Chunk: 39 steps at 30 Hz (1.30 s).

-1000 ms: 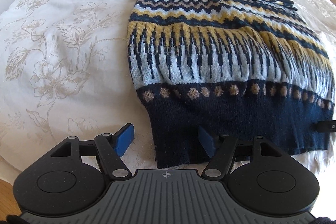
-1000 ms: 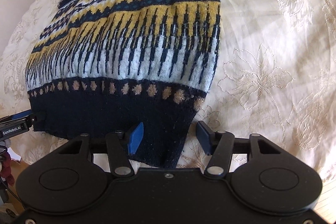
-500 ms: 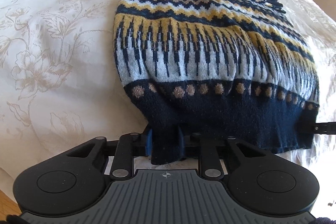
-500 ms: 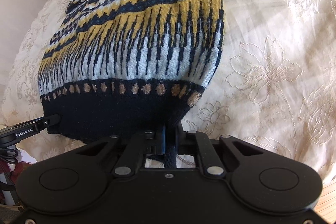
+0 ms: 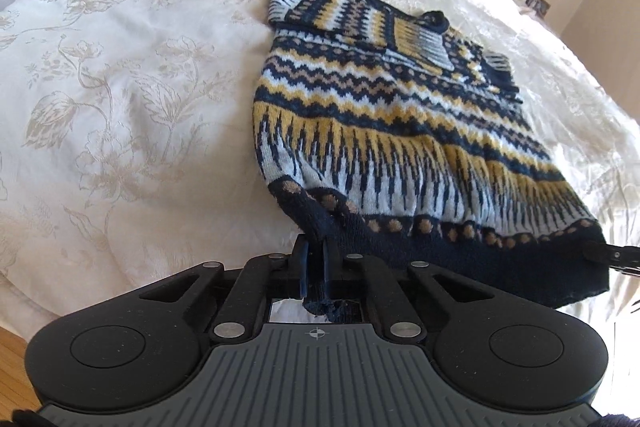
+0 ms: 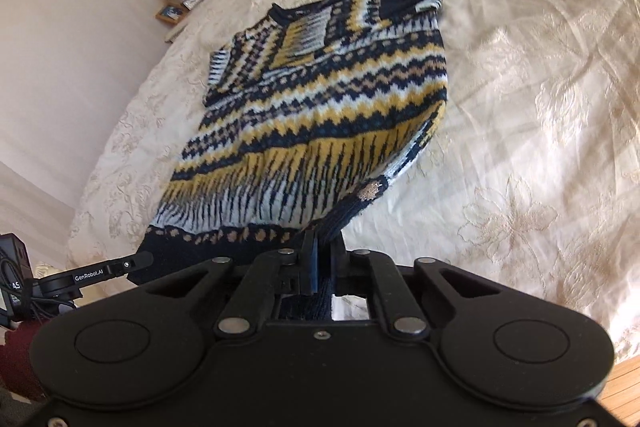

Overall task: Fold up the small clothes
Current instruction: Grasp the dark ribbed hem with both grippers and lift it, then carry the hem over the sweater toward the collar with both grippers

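the sweater (image 5: 384,131) hem, flat on the bed (image 5: 120,87) a moment ago, is now lifted by the left claw (image 5: 315,261) and right claw (image 6: 324,259), both pinched on its corners. it can be folded upward next.

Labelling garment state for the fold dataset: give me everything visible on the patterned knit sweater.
The navy, yellow and pale-blue patterned knit sweater lies lengthwise on the cream floral bedspread, neck end far, sleeves folded across the chest. Zigzag and dotted bands run above a plain navy ribbed hem. The left gripper and right gripper each pinch a hem corner, lifting the near end; the far part rests on the bedspread.
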Each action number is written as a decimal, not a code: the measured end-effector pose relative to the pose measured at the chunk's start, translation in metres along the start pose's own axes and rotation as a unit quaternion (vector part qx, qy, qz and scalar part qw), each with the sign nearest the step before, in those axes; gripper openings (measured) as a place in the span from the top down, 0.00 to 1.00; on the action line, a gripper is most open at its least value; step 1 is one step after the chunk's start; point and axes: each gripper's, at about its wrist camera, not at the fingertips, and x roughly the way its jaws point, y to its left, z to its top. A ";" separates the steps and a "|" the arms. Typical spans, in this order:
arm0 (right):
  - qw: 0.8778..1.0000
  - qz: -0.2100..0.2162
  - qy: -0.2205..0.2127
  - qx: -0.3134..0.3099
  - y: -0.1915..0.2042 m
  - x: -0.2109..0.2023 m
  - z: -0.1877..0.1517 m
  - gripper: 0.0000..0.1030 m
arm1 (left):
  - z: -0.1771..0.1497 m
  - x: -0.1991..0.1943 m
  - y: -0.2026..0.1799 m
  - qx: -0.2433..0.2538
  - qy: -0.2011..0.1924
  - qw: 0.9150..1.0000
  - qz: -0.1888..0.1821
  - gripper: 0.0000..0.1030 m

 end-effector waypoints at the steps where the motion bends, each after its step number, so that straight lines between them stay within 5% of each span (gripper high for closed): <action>1: 1.000 0.004 -0.006 -0.001 0.003 -0.002 0.005 0.89 | 0.004 -0.004 0.000 -0.004 -0.007 1.000 -0.004 0.94; 12: 0.996 0.033 -0.078 0.036 0.015 -0.018 0.069 0.89 | 0.086 -0.033 -0.005 -0.030 -0.101 0.993 -0.051 0.94; 23: 0.991 0.032 -0.115 0.061 0.014 0.021 0.158 0.89 | 0.187 -0.005 -0.001 -0.027 -0.153 0.986 -0.066 1.00; 31: 0.992 0.004 -0.090 0.084 0.005 0.069 0.193 0.89 | 0.212 0.031 0.006 0.019 -0.132 0.989 -0.057 0.97; 37: 0.992 -0.019 -0.071 0.098 -0.004 0.096 0.202 0.89 | 0.198 0.070 0.015 0.058 -0.040 0.995 -0.071 0.74; 39: 0.993 -0.027 -0.068 0.096 -0.004 0.099 0.203 0.89 | 0.195 0.088 0.014 0.070 -0.001 0.994 -0.085 0.74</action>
